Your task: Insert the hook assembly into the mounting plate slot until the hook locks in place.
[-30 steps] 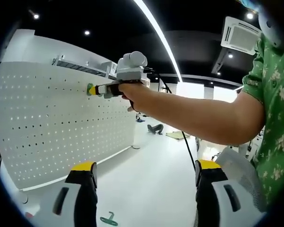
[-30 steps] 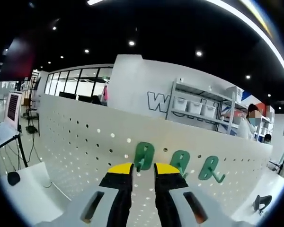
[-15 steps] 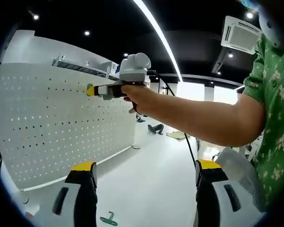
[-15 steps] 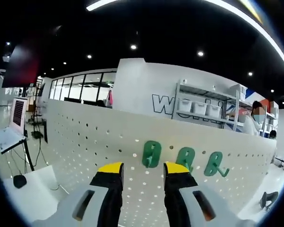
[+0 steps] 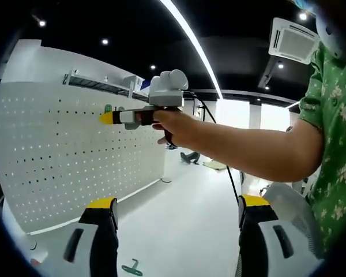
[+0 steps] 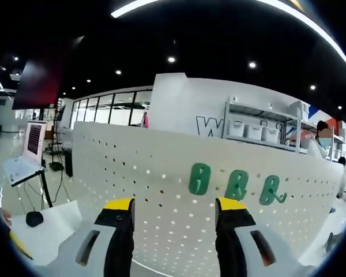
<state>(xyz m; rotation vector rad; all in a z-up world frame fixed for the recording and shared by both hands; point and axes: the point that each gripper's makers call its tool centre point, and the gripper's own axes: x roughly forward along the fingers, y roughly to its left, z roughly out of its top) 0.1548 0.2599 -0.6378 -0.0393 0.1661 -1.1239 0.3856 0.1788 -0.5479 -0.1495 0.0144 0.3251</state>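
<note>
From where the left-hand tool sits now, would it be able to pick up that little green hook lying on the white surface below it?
Probably yes. The left gripper is open and holds nothing, and the green hook lies flat on the white surface just below, between its fingers, with nothing in between. It would only need to dip down.

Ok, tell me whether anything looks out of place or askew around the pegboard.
One thing stands out: a loose green plastic hook lies on the white surface between the left gripper's open jaws, away from the white perforated pegboard. The three green hooks mounted on the pegboard sit in a row, and the right gripper is open and empty.
</note>
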